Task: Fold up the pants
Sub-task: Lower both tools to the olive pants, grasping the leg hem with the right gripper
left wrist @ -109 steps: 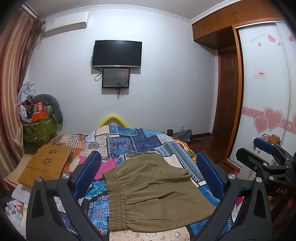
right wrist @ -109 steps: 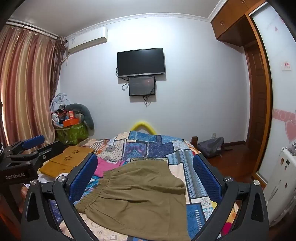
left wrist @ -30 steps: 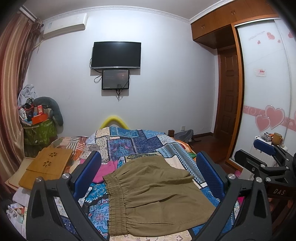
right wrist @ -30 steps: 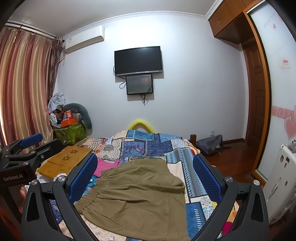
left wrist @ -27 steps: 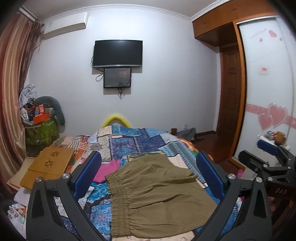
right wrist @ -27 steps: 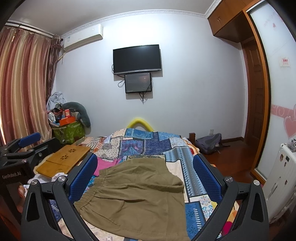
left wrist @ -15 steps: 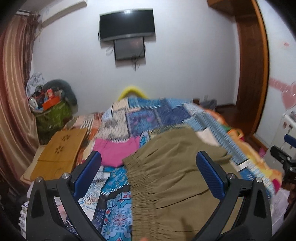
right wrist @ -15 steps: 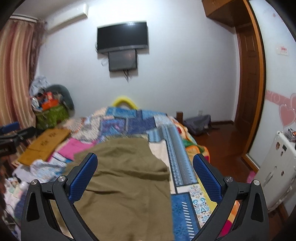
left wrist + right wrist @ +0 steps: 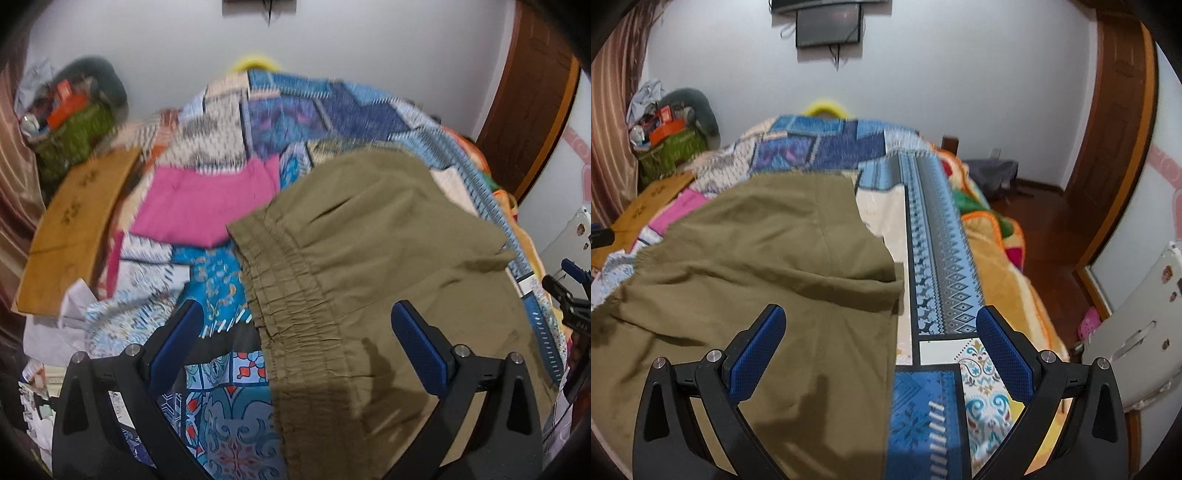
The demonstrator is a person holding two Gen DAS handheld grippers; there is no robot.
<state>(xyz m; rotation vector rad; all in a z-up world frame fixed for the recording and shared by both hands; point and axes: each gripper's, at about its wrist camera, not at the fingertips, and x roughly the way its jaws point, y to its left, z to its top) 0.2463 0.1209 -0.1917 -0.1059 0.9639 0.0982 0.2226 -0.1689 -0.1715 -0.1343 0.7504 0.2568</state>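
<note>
**Bed with one pair of pants, two grippers above**

Grippers, 2. The left gripper [image 9: 295, 332] has its jaws spread wide and grips nothing; it hangs over the elastic waistband, one blue pad on each side of it. The right gripper [image 9: 879, 332] is likewise spread wide and empty, above the opposite edge of the cloth where it meets the bedspread.

Pants, 1. The olive pants [image 9: 369, 258] lie flat on the bed, gathered waistband toward the left, with the far layer lying folded over the near one. Shadows of the grippers fall on the near cloth.

Bedspread, 1. The patchwork quilt [image 9: 938, 236], blue, white and patterned, lies under the pants and runs to the far end of the bed.

Pink garment, 1. The pink cloth [image 9: 207, 206] lies just beyond the waistband, its near corner touching or tucked under it.

Wooden board, 1. The tan board [image 9: 74, 229], with cut-out flower shapes, sits at the left edge of the bed.

Orange blanket, 1. The orange blanket [image 9: 997, 251] hangs along the right side.

Green basket, 1. The cluttered basket [image 9: 672, 147] stands by the far wall.

Wall screen, 1. The dark screen [image 9: 827, 26] is mounted above the bed's far end.
</note>
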